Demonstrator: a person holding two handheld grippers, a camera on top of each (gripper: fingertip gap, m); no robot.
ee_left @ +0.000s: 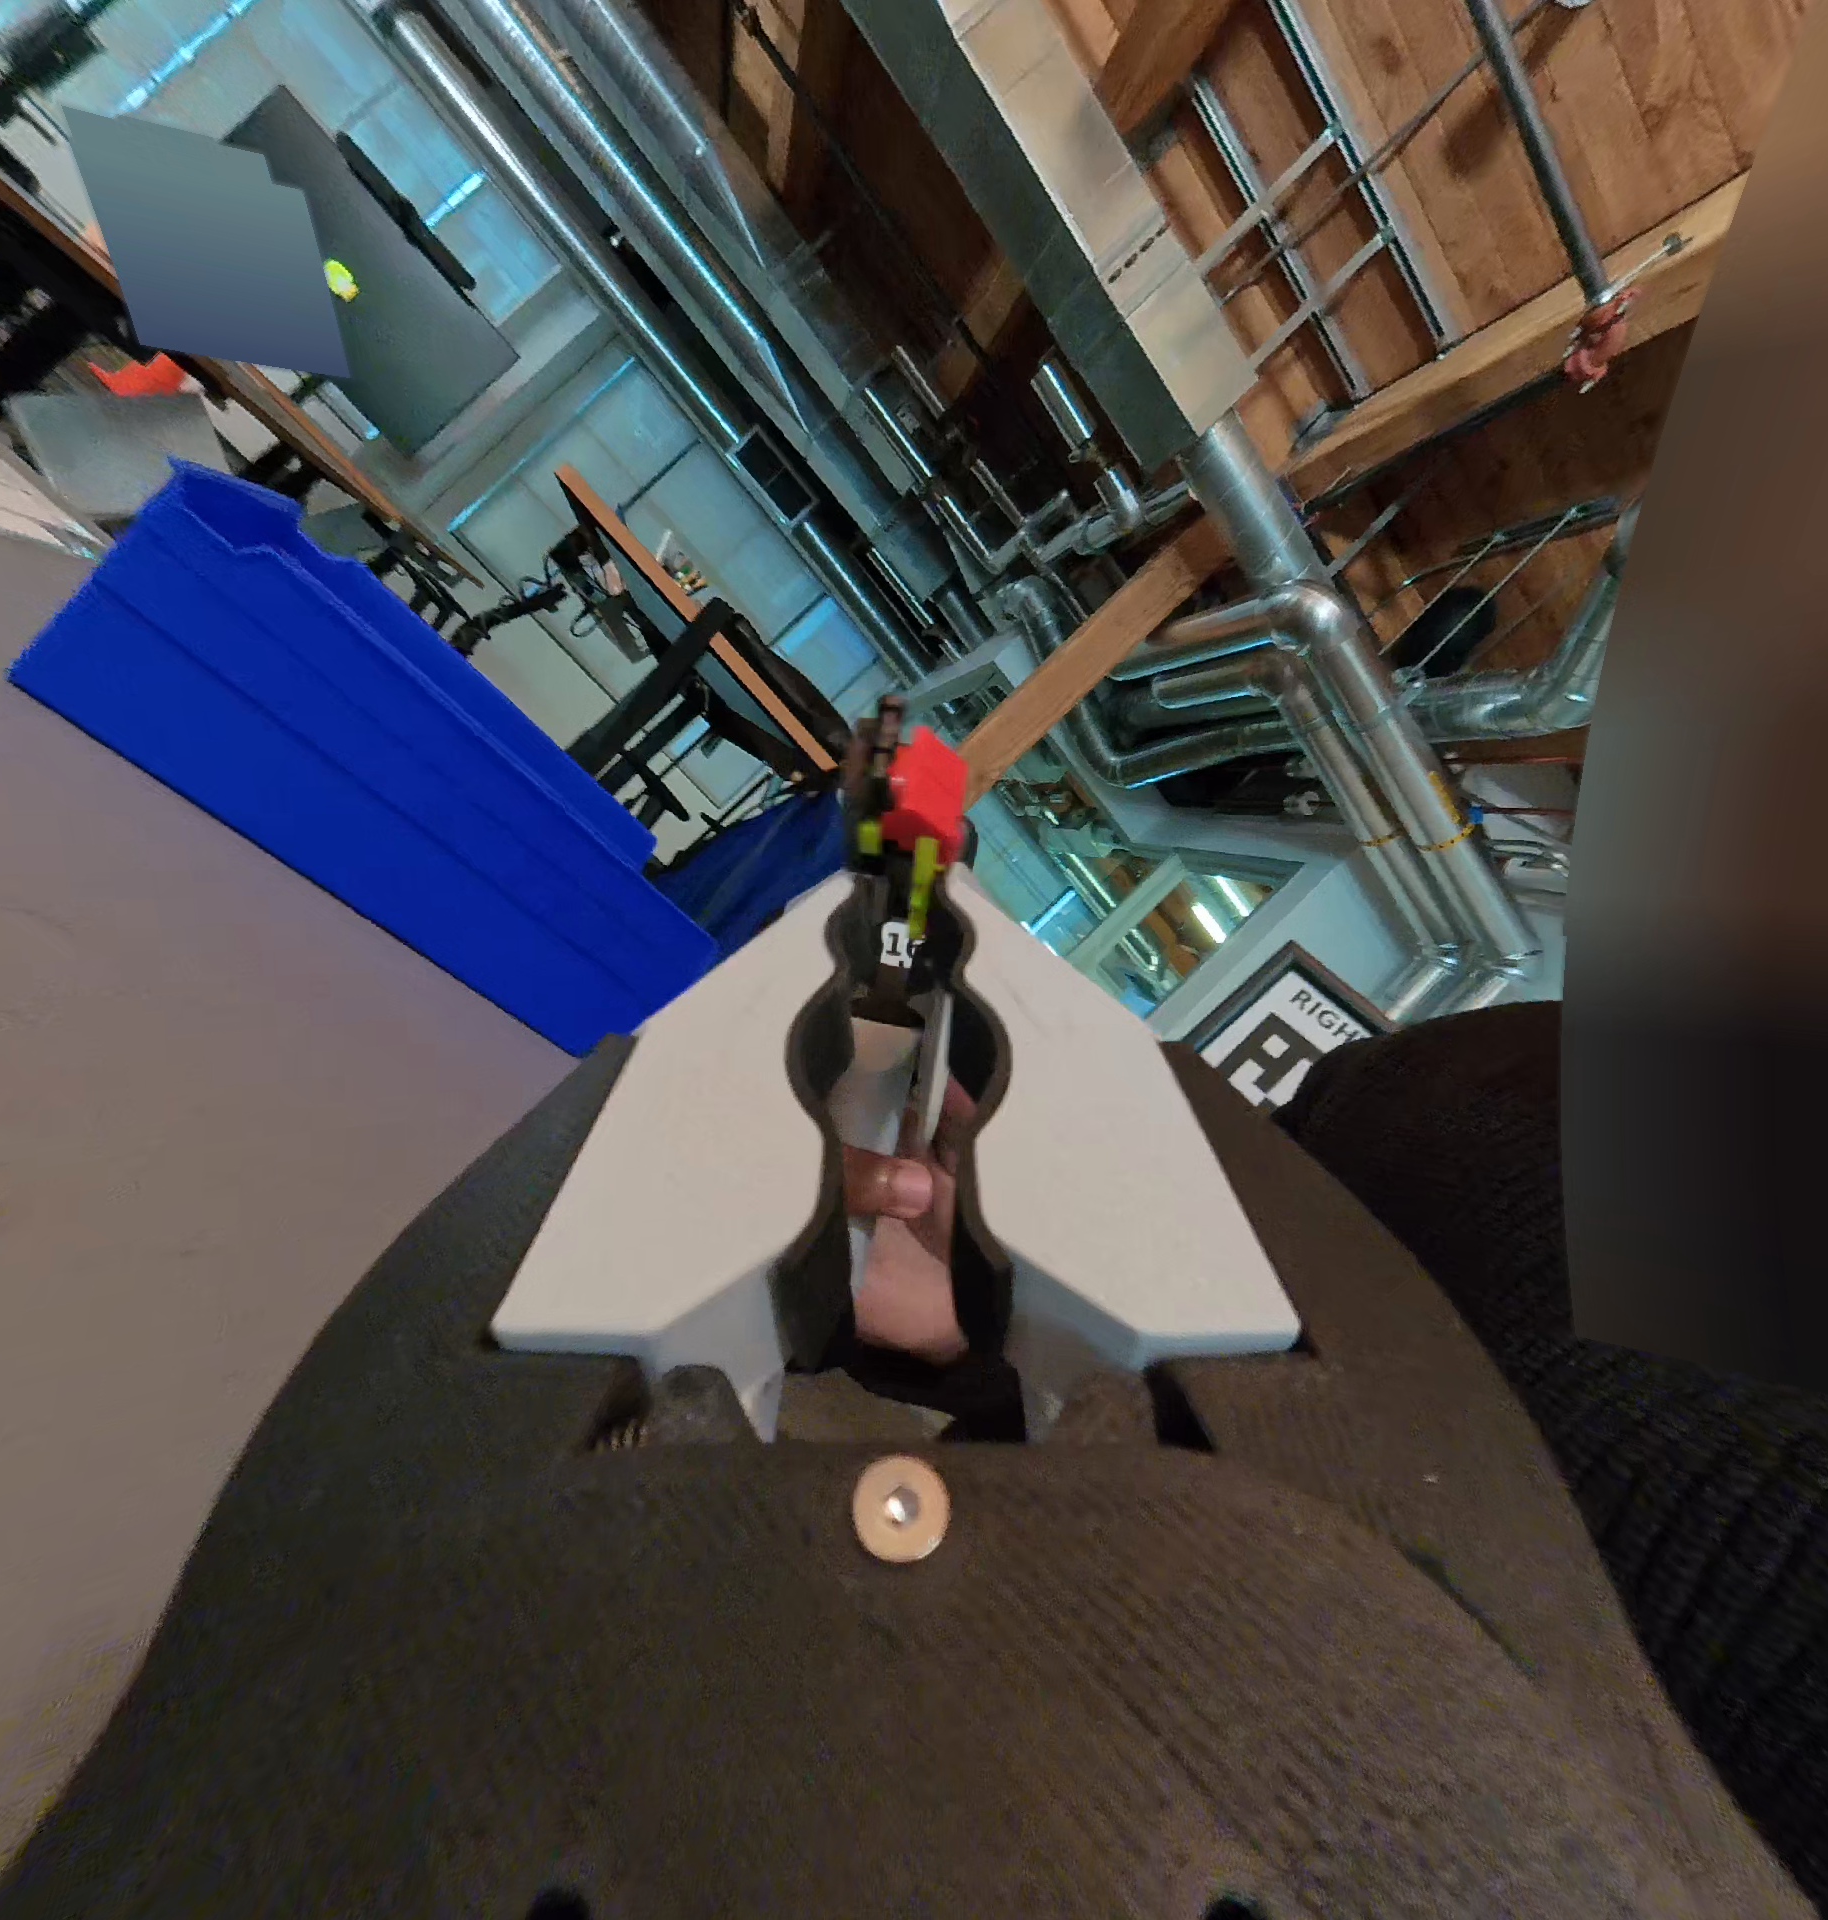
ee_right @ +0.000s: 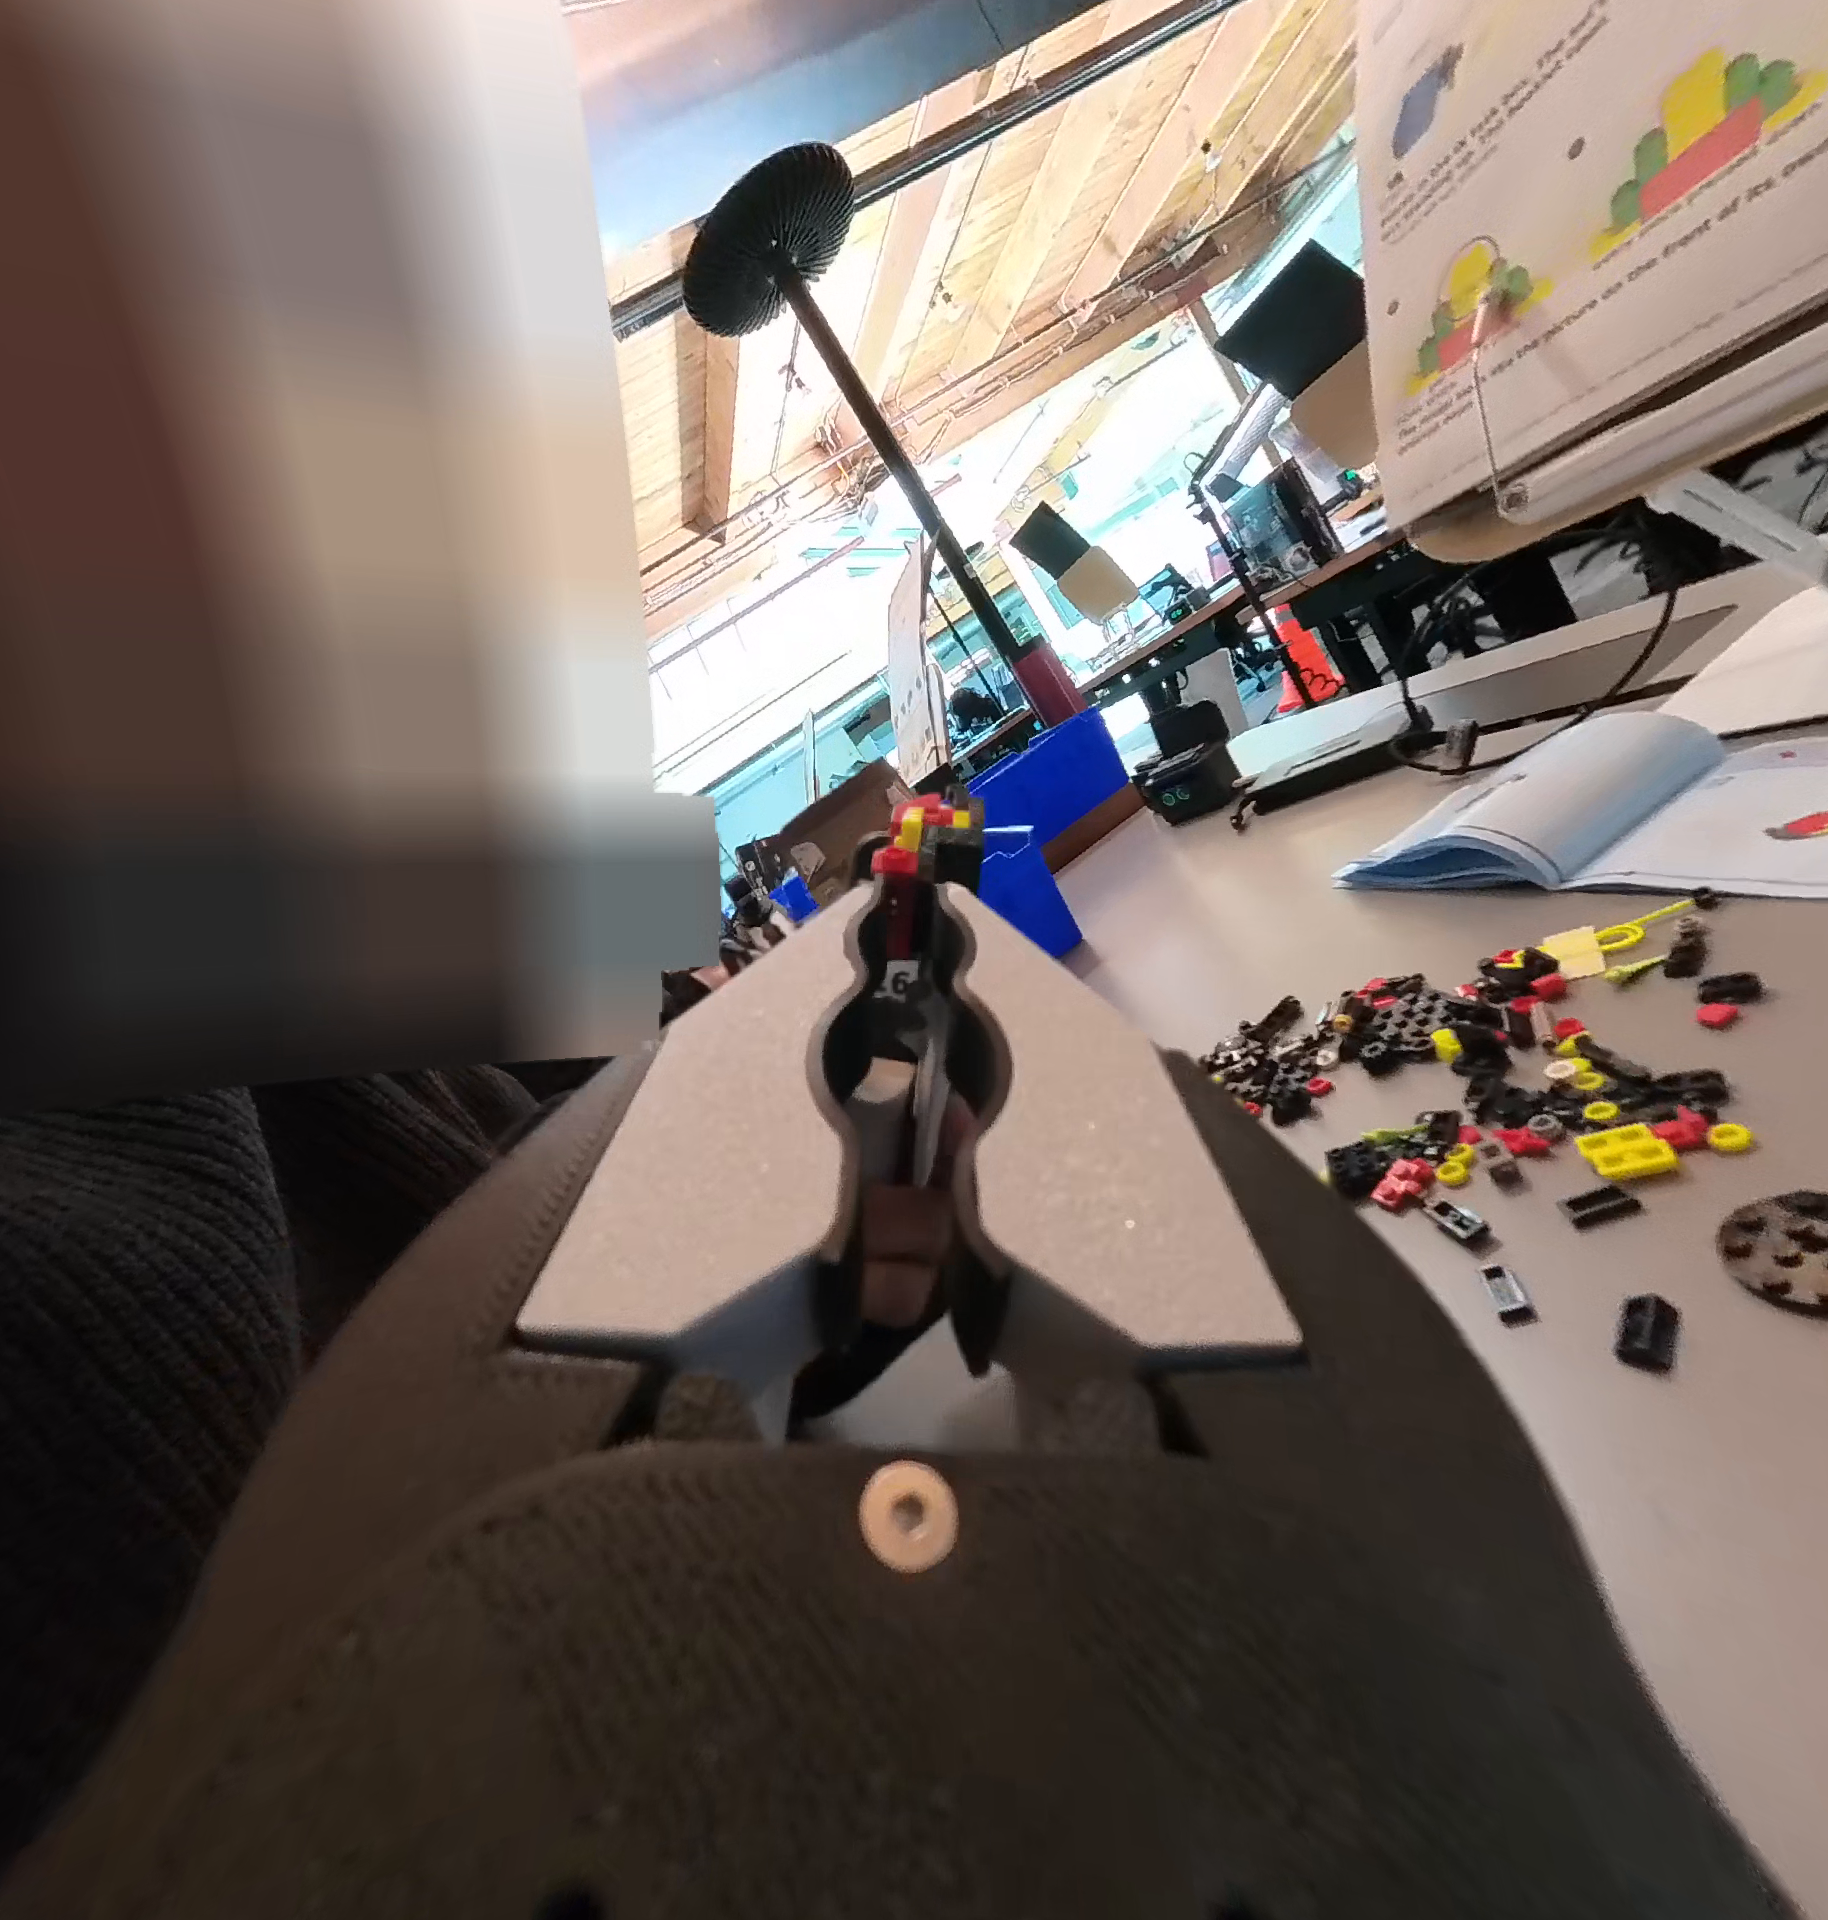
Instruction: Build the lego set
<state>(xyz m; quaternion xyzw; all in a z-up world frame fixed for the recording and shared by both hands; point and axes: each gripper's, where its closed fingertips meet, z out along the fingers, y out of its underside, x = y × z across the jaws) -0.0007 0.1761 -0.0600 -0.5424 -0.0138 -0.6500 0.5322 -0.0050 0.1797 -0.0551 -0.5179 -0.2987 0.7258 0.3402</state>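
My left gripper (ee_left: 902, 883) is shut on a small lego assembly (ee_left: 915, 795) of red, black and lime-green pieces, held up in the air above the table. My right gripper (ee_right: 915, 896) is shut on another small lego assembly (ee_right: 931, 836) of red, yellow and black pieces, also raised off the table. A pile of loose lego pieces (ee_right: 1512, 1070) in black, red and yellow lies on the grey table (ee_right: 1253, 935) to the right of my right gripper. A black round studded plate (ee_right: 1803, 1257) lies at the right edge.
An open instruction booklet (ee_right: 1616, 821) lies at the back right. Blue bins (ee_left: 349, 727) (ee_right: 1024, 873) stand on the table. A raised board with printed sheets (ee_right: 1616, 239) hangs over the back right. A person's dark knitted sleeve (ee_right: 162, 1247) is close beside the grippers. Less than 4 cm separates the two grippers' tips. The black round studded plate (ee_right: 1803, 1257) is about 20 cm from both grippers' fingertips.
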